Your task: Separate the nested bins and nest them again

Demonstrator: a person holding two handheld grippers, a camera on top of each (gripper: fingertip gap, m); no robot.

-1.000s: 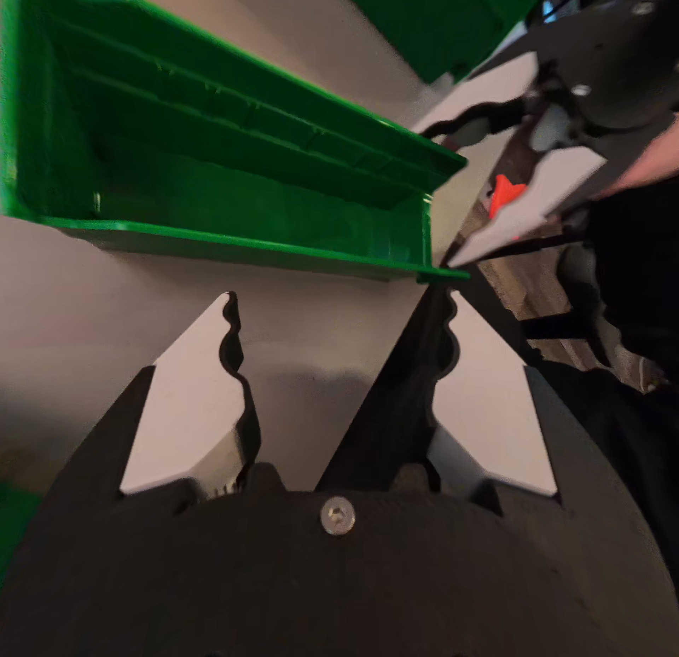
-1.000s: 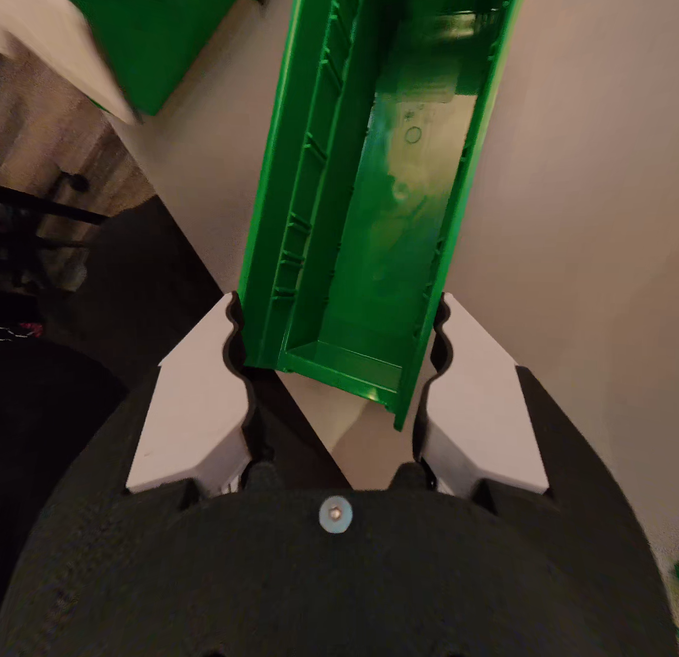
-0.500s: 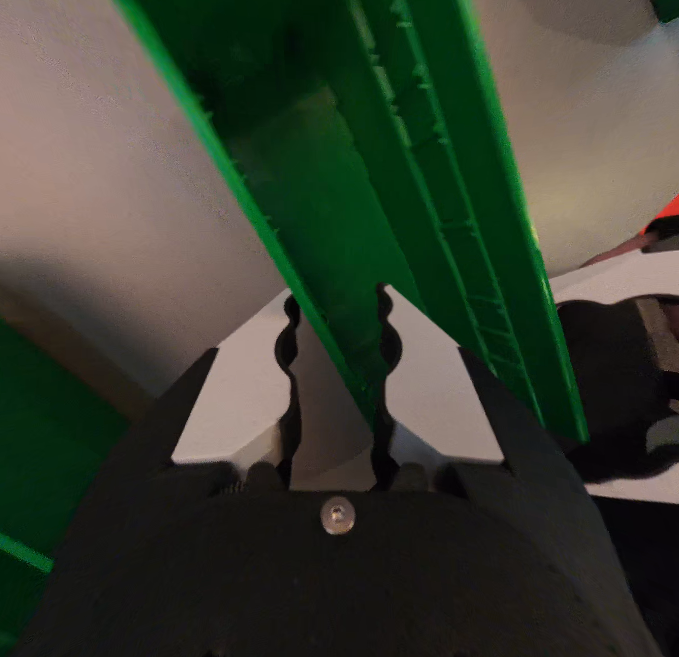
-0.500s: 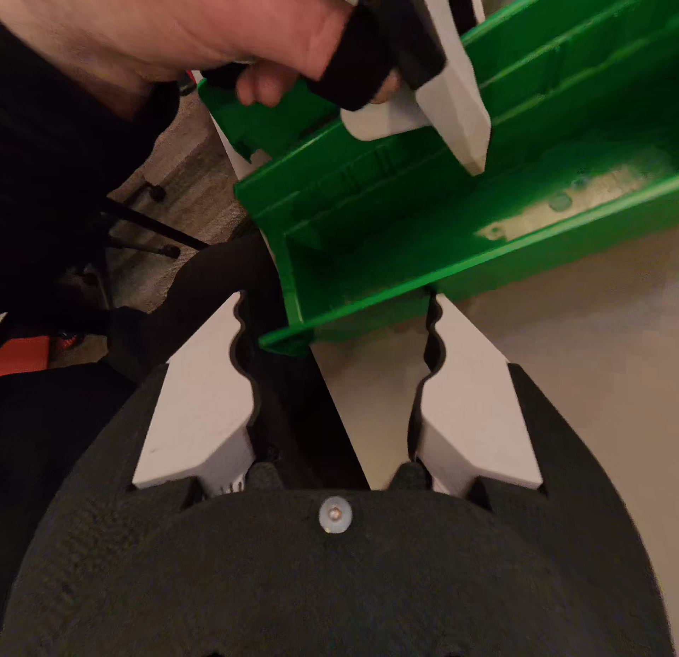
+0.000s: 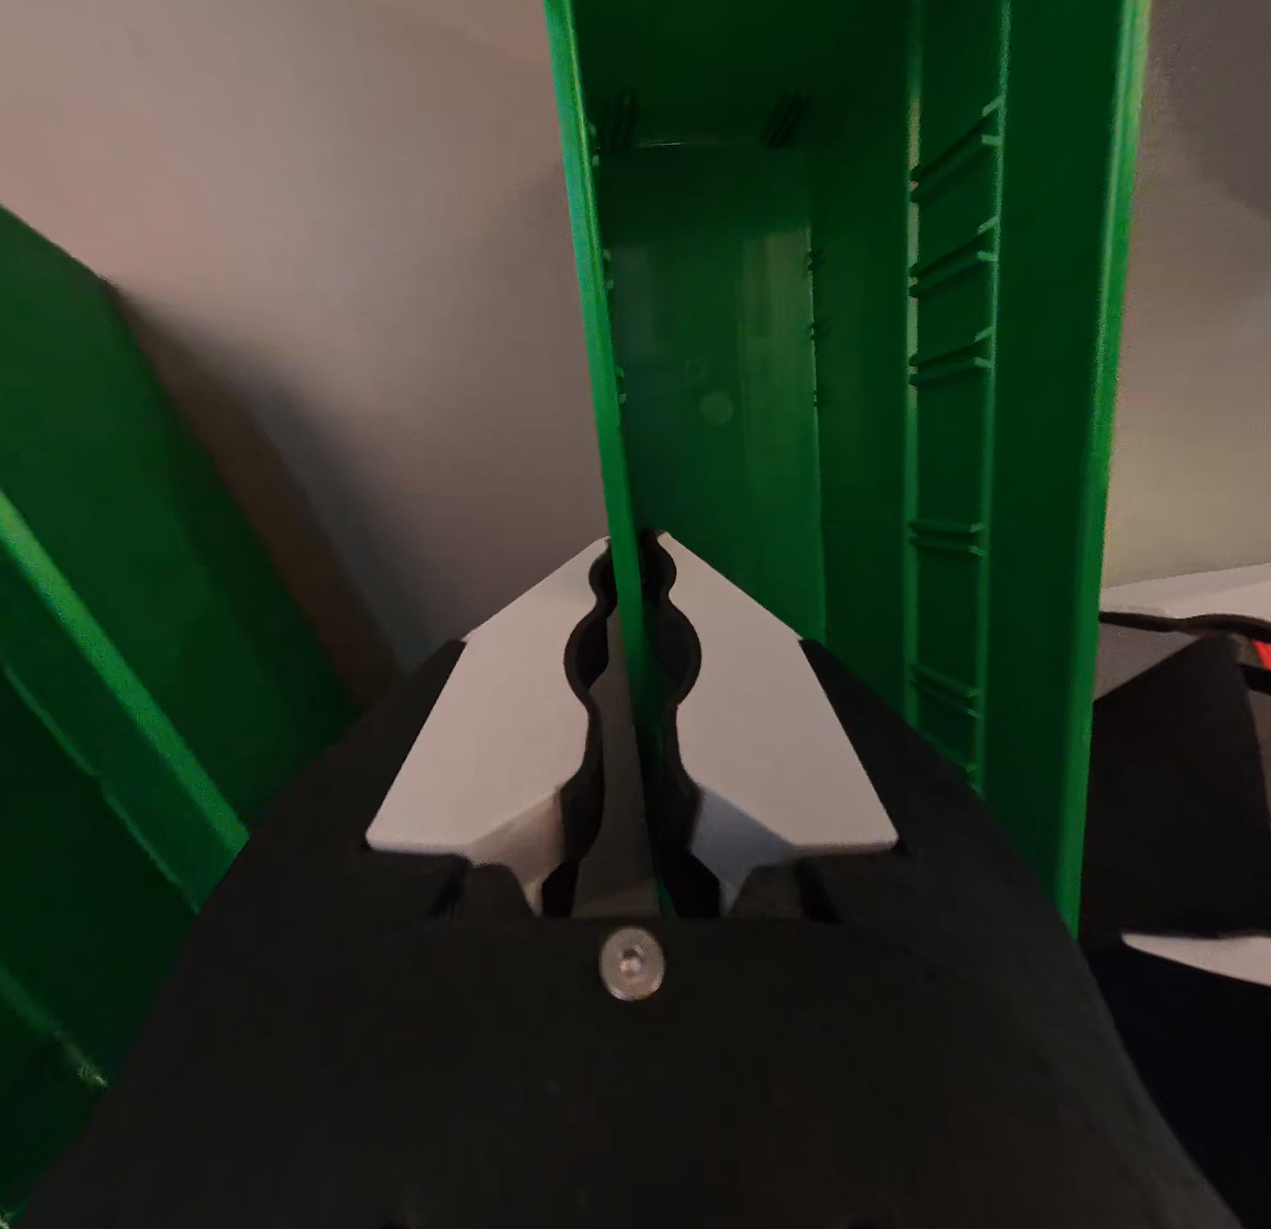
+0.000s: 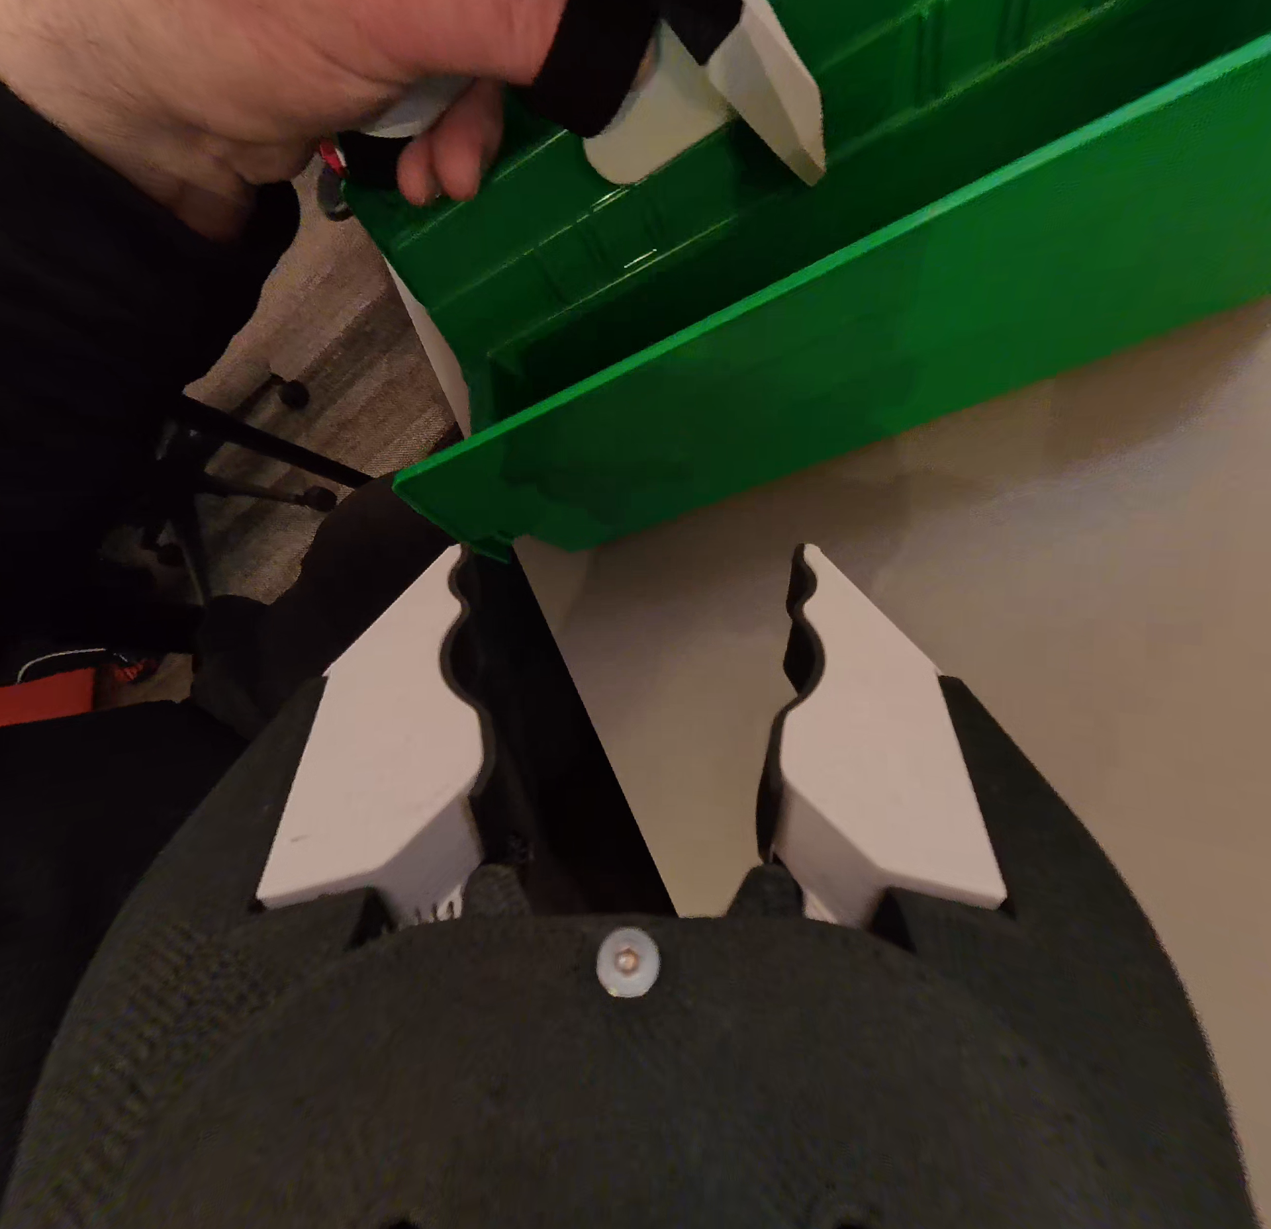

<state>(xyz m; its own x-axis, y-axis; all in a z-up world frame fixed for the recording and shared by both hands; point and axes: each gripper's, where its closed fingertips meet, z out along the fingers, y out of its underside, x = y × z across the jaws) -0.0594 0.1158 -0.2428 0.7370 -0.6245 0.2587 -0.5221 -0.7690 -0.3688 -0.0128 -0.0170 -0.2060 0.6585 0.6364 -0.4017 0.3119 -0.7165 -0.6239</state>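
Left claw [image 5: 636, 553] now clamped on green bin [image 5: 860, 371] side wall, half-open 0.5 s ago; right claw [image 6: 629, 556] open, empty: lift next.

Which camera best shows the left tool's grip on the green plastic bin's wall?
The left wrist view: the left tool is shut on the long green plastic bin, its thin side wall between the fingers. The right wrist view shows that tool from outside, with the contact hidden.

Long green bins [image 5: 722, 384] — apart, un-nested
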